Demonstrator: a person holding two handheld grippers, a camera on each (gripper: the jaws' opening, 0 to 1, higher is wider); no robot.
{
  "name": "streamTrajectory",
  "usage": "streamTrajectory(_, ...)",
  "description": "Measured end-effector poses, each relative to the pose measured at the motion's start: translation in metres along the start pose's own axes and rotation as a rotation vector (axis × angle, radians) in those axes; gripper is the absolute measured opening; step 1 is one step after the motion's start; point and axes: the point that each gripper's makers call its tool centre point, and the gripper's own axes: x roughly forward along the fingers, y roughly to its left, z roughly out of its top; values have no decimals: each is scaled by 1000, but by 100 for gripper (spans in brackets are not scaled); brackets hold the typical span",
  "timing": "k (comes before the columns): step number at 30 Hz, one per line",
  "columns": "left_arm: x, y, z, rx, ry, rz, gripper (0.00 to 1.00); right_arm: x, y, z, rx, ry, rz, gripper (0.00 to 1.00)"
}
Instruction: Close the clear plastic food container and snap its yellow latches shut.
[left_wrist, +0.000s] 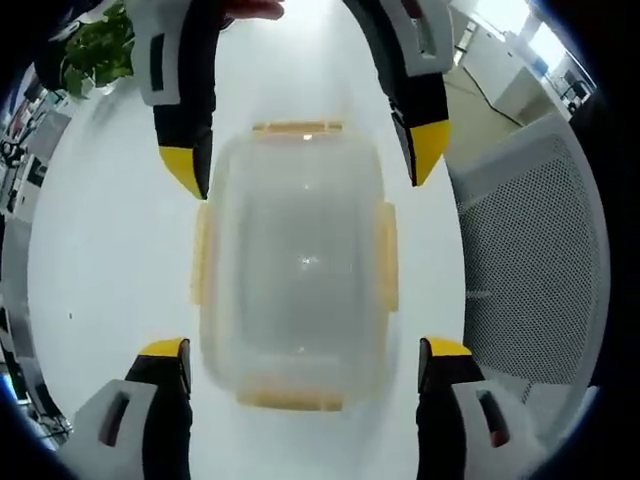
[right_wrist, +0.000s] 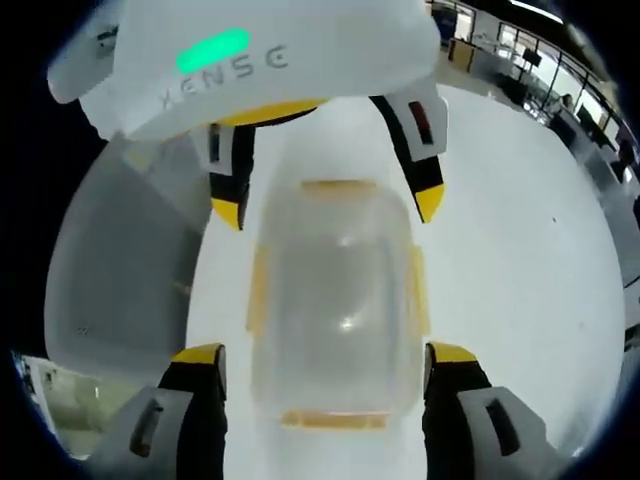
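One clear plastic food container (left_wrist: 295, 270), lid on, nothing seen inside, yellow latches (left_wrist: 387, 255) along its edges, sits on the white table (left_wrist: 100, 260) between both spread, empty grippers, left (left_wrist: 300, 350) and right (right_wrist: 325, 352).

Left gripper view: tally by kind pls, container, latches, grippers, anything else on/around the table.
Clear plastic container: 1
Yellow latches: 4, one on each side of the lid
Grippers: 2, the left gripper from the bottom, the right gripper from the top, both open
Green plant: 1
Perforated white chair: 1
White table: 1
Total: 10
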Motion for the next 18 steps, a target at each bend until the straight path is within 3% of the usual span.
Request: streamTrajectory(18, 10, 3, 0, -3, 6, 22, 94, 11, -2, -4, -15, -5, -29, 83)
